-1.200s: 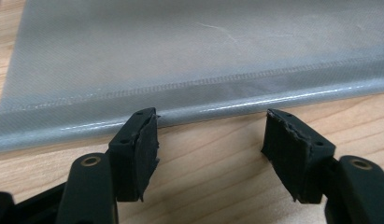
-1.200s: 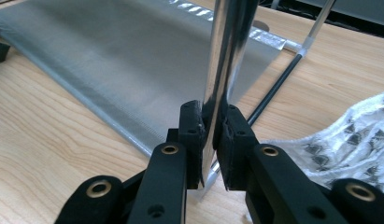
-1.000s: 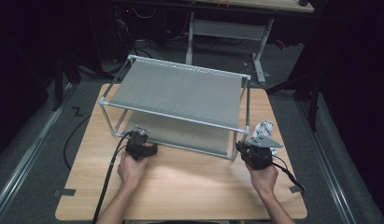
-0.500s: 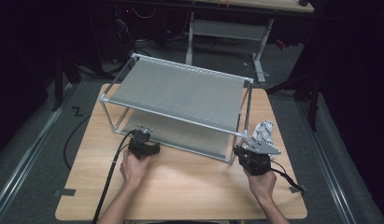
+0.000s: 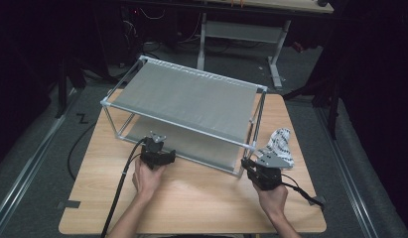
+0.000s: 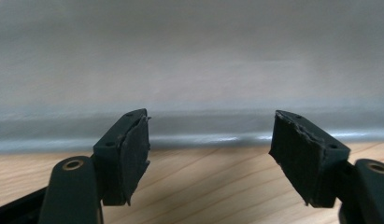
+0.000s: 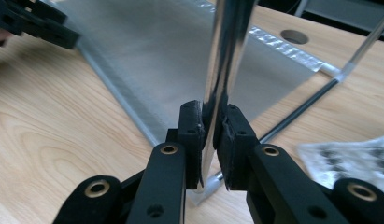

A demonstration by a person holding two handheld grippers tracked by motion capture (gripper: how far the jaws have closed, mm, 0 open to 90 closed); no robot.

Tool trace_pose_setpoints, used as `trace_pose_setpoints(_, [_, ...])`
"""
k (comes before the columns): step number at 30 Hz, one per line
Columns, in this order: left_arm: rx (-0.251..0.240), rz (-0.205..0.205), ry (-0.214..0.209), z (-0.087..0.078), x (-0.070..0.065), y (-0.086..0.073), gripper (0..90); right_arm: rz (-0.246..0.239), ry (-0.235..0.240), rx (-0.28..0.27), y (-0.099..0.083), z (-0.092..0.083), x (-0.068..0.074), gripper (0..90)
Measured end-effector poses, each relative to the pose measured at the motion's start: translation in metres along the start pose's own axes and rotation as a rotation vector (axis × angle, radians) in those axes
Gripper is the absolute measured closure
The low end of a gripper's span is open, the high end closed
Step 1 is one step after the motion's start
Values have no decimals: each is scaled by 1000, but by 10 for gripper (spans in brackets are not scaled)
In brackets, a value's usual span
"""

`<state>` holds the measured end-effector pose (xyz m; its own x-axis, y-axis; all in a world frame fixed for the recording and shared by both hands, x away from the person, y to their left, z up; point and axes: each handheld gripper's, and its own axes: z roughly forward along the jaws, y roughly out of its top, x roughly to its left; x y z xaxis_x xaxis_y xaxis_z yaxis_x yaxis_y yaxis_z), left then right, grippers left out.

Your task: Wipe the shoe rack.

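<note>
My right gripper [image 7: 209,140] is clamped on the near right upright post [image 7: 223,70] of a two-tier metal rack [image 5: 184,99], its two black pads pressed against the shiny tube low down, close to the foot of the post. In the high view this gripper [image 5: 248,166] sits at the rack's near right corner, with my right hand [image 5: 272,197] behind it on the wooden table [image 5: 201,198].

My left gripper [image 6: 208,144] has its jaws set wide and they have just been opening further; nothing is between them. They face the near edge of the rack's lower shelf [image 6: 189,60], a grey mesh sheet with a rounded front rail lying on the table, just ahead of the pads and not touched by them. In the high view this gripper [image 5: 157,148] rests at the middle left of that near edge, my left hand [image 5: 148,179] behind it and its black cable [image 5: 119,188] trailing off toward me.

The rack stands toward the far side of the table, turned at a slight angle, its upper shelf [image 5: 191,96] also grey mesh. A crumpled white wrapper with dark print [image 5: 280,144] lies on the table just right of the rack's near right corner, beside my right gripper.
</note>
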<state>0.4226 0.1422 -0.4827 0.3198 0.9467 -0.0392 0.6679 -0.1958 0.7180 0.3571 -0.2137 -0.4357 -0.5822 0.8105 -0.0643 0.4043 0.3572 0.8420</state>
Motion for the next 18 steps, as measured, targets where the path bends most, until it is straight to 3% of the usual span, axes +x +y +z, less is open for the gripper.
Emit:
trace_pose_setpoints(3, [11,6,-6,4,-4,1,281,4,5,-1,-1,0,1,791])
trace_pose_setpoints(6, [39,8,-11,10,-9,4,278,-7,-3,-3,-2,-1,3,705])
trace_pose_setpoints(12, [38,24,-16,16,-19,10,274,-15,-38,-22,-4,-11,2,550])
trace_pose_setpoints(18, [43,18,-23,19,-19,9,273,-8,-21,-32,-9,-25,0,519])
